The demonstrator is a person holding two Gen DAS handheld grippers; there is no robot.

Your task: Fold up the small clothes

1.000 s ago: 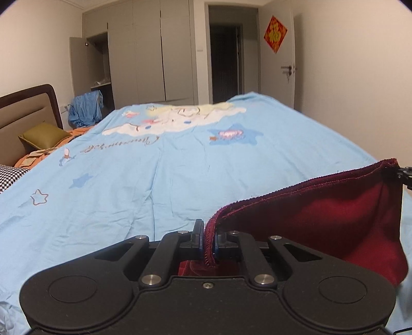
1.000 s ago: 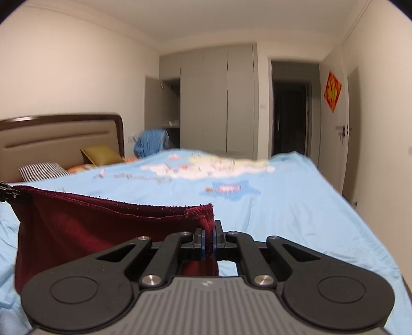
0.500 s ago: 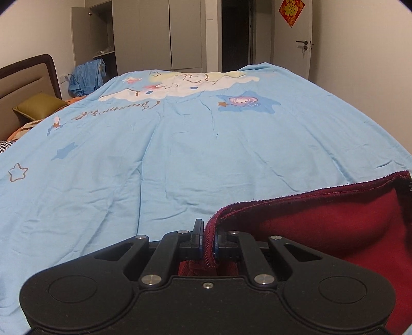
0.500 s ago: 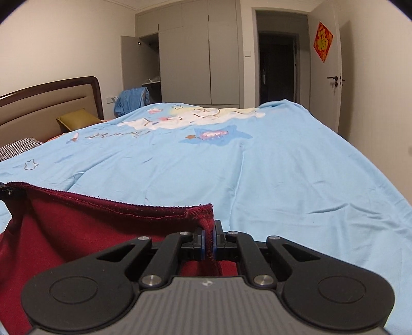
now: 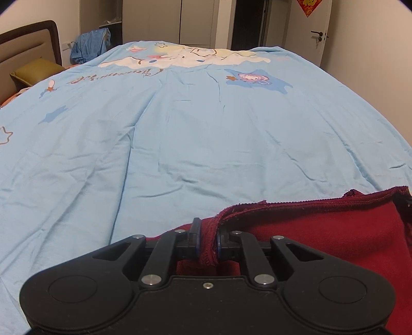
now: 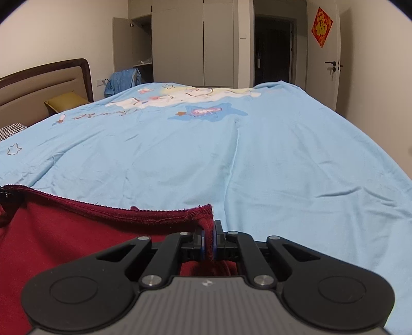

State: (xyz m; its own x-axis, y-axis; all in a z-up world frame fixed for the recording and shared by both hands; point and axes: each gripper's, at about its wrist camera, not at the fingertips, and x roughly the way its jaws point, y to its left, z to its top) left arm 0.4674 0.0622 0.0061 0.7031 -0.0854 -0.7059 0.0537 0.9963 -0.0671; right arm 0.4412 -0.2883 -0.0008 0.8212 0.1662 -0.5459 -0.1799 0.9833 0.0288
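Two fisheye views, each from a camera mounted on a handheld gripper, look forward along its two fingers and slightly down over a bed.

The left wrist view sits low and close above the light blue bedspread [image 5: 195, 134]. The left gripper [image 5: 207, 243] fills the bottom edge. The view faces the far wardrobe [image 5: 180, 20] and a door [image 5: 319, 33] at upper right.

The right wrist view sits beside it, tilted less steeply. The right gripper [image 6: 208, 242] fills its bottom edge.

Both views share the bedspread, headboard [image 6: 43, 82] at left, wardrobe, dark doorway [image 6: 273, 51], door, and the dark red cloth [image 5: 334, 232] stretched between the grippers.
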